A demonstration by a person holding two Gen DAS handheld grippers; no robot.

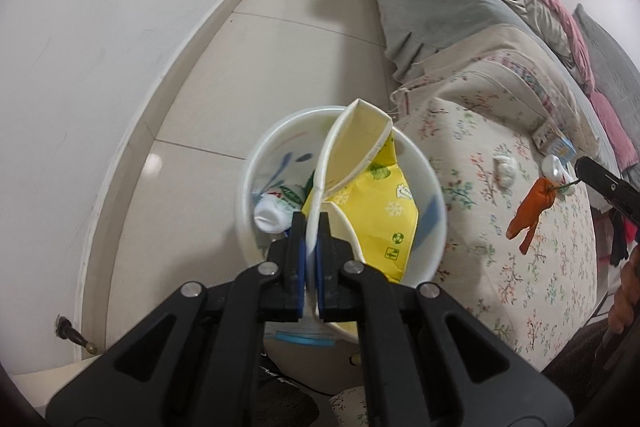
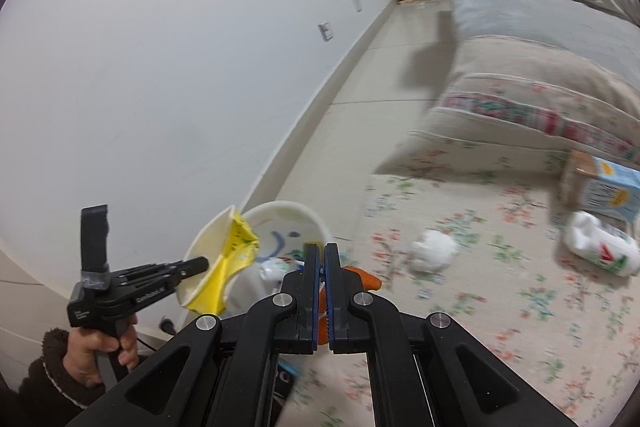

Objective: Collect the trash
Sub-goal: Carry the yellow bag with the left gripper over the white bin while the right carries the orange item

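- Pale glossy floor tiles (image 1: 248, 67) run along a white wall, and beside them stands a bed with a flowered cotton cover (image 1: 500, 227).
- On the floor next to the bed is a round white bucket (image 1: 434, 203) of smooth plastic, used as trash bin; inside lie a small white bottle (image 1: 269, 217) and a yellow printed wrapper (image 1: 380, 211).
- Left gripper (image 1: 311, 223) is pinched tight on the thin rim of a squashed paper bowl (image 1: 352, 143), white outside and yellow inside, held above the bin.
- Right gripper (image 2: 321, 251) is clamped on a soft orange scrap (image 1: 534, 207), which hangs limp over the bed, not yet over the bin.
- More trash waits on the cover: a crumpled white tissue (image 2: 434, 251), a crushed white bottle with red and green print (image 2: 600, 247) and a stiff blue carton (image 2: 612, 193).
- Risk, in my judgement: the bowl is wide and folded, so when released it may catch on the bin's rim and tip out to the floor.
- The orange scrap is held only by a small part; a quick swing could let it slip before it reaches the bin.
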